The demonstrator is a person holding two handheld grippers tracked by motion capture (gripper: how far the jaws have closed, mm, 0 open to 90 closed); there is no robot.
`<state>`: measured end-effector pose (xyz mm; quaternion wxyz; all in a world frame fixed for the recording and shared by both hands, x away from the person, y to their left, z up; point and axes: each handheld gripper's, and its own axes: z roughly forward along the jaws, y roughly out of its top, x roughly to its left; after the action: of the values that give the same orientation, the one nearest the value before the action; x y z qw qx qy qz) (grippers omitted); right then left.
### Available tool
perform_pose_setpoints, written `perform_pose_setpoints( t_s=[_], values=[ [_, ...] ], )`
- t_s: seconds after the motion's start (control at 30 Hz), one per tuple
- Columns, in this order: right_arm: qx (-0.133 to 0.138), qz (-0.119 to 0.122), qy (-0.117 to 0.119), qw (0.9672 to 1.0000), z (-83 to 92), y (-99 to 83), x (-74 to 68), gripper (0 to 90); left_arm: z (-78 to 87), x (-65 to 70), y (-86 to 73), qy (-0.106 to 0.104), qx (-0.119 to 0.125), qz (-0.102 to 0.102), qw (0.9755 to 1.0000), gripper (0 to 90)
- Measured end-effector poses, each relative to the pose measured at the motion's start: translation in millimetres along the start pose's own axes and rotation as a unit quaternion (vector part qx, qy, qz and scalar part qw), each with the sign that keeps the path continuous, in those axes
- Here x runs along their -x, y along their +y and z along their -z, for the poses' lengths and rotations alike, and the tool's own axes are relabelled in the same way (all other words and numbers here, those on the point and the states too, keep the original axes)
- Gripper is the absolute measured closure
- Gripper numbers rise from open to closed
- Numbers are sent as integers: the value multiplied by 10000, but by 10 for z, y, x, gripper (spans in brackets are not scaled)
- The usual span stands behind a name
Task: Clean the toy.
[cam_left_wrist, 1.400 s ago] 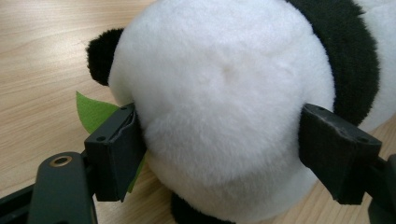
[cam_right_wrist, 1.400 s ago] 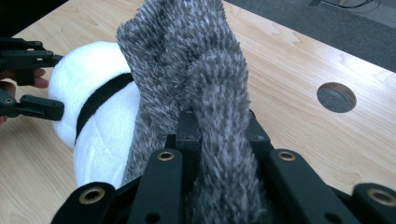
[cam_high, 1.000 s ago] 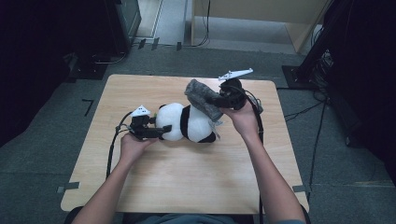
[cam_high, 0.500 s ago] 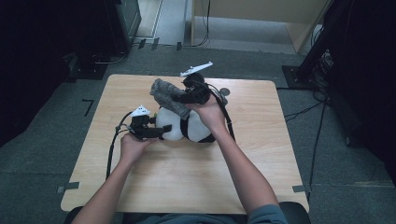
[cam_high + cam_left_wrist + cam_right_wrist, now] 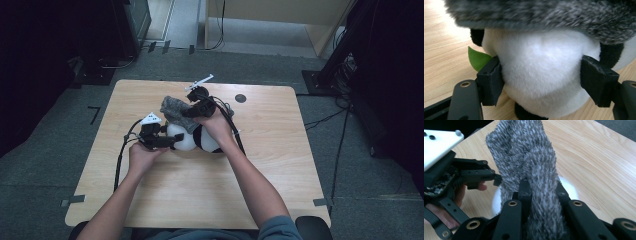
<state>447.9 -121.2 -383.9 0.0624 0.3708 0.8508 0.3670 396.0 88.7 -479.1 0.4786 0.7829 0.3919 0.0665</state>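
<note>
Gripping fuzzy grey hat [image 5: 524,157], plush panda [image 5: 541,82]

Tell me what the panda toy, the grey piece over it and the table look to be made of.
Panda toy: soft plush, short dense white and black pile.
Grey piece: fuzzy knit or fleece, going by its mottled grey, longer fibres; which one is unclear.
Table: light wood or wood-look laminate, matte, with visible grain lines.

One plush panda [image 5: 200,140] is lying on one table [image 5: 280,165]. One grey fuzzy cloth [image 5: 175,111] is hanging above it. Two tools are working.
</note>
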Motion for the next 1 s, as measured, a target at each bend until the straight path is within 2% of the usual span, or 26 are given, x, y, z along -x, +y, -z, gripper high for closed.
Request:
perform_pose_setpoints(
  t_s=[0.17, 0.4, 0.6, 0.83, 1.0],
  values=[
    [33, -5, -177, 9998, 161, -98, 68, 747, -3, 1, -1, -4, 11, 1, 10000, 262],
    [182, -143, -268, 9994, 380, -249, 200, 746, -4, -2, -3, -4, 13, -10, 10000, 263],
    [285, -110, -417, 9987, 604, -344, 276, 745, -3, -5, -6, -12, 17, -17, 10000, 262],
    [416, -234, -614, 9970, 885, -532, 432, 743, -3, -9, -6, -25, 20, -9, 10000, 263],
    [431, -388, -737, 9956, 1006, -667, 554, 744, -1, -10, -7, -29, 9, -11, 10000, 263]
  ],
)
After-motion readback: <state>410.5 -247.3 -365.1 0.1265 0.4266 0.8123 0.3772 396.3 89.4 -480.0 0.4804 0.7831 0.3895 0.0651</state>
